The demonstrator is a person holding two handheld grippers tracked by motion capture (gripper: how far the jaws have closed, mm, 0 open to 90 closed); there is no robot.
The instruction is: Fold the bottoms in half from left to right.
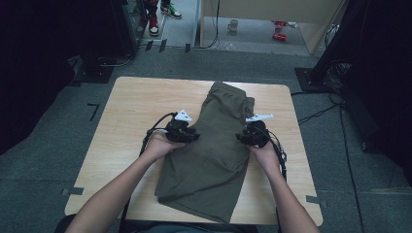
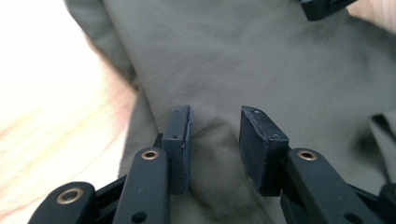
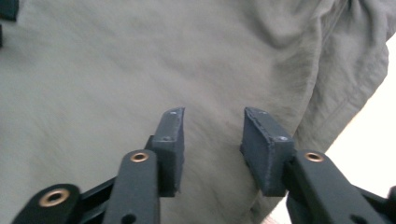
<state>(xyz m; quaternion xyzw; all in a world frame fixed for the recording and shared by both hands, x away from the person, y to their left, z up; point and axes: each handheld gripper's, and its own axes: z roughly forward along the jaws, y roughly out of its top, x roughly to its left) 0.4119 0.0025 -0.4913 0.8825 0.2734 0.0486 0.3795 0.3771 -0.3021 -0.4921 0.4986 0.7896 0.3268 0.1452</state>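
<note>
An olive-green garment (image 1: 214, 150), folded lengthwise, lies along the middle of the light wooden table (image 1: 131, 111). My left gripper (image 1: 196, 136) rests at the cloth's left edge and points inward. In the left gripper view its jaws (image 2: 215, 126) stand apart over a small pucker of the fabric (image 2: 289, 70), and the pads do not press it. My right gripper (image 1: 239, 137) sits at the cloth's right edge, facing the left one. In the right gripper view its jaws (image 3: 212, 126) stand apart just above the smooth fabric (image 3: 93, 70).
The garment's near end (image 1: 199, 201) reaches close to the table's front edge. Bare wood shows left (image 1: 116, 145) and right (image 1: 286, 121) of the cloth. Around the table are grey carpet, cables (image 1: 320, 111), dark stands (image 1: 335, 43) and a mug (image 1: 233, 25) on the floor.
</note>
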